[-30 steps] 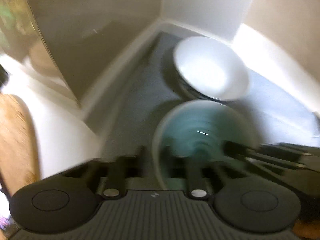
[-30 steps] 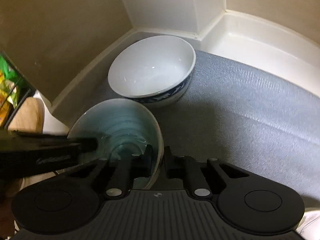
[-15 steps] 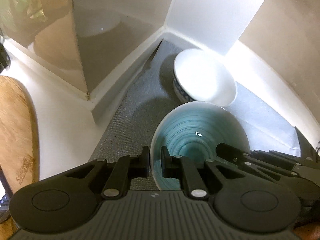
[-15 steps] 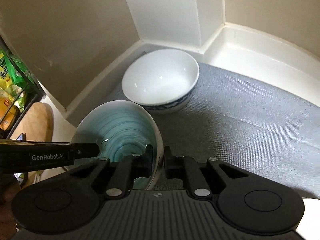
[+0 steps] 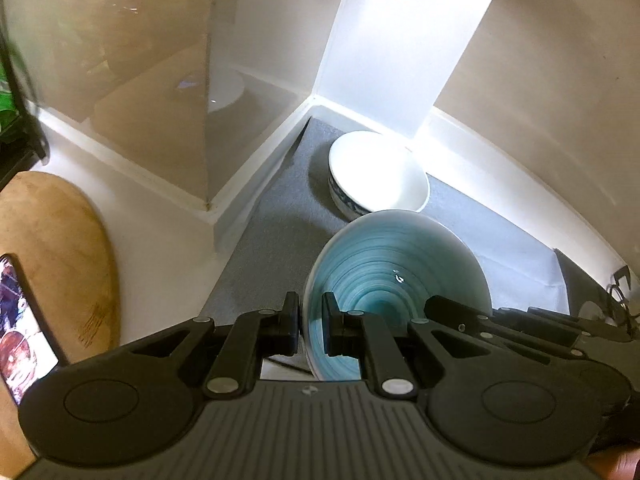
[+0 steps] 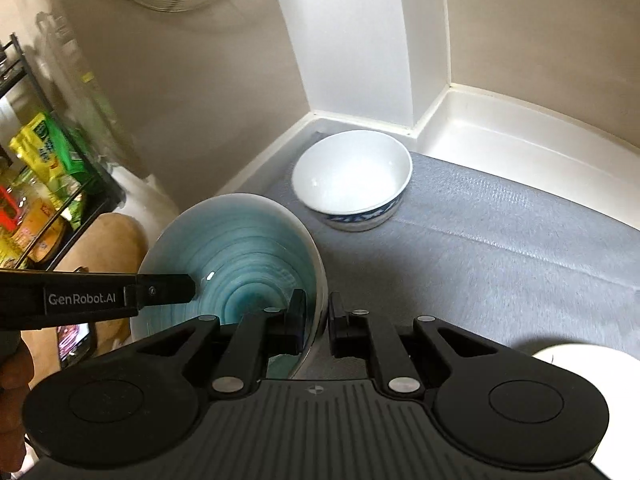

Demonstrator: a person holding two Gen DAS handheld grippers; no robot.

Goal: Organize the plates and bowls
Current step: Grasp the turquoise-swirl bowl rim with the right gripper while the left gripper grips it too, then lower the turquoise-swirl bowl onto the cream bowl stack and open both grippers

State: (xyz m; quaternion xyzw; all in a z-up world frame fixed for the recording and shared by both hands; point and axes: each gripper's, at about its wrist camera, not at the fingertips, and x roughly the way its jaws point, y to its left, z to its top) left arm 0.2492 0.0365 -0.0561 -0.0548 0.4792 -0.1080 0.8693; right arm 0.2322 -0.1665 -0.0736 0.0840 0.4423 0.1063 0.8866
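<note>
Teal bowl (image 5: 396, 276) tilted, mouth toward white bowl (image 5: 378, 174), opposite rims pinched by left tool (image 5: 311, 328) and right tool (image 6: 318, 320).

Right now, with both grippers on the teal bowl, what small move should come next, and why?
Probably carry the teal bowl forward over the white bowl to nest it: left gripper and right gripper each clamp its rim, and the white bowl sits empty just ahead on the grey mat.
</note>
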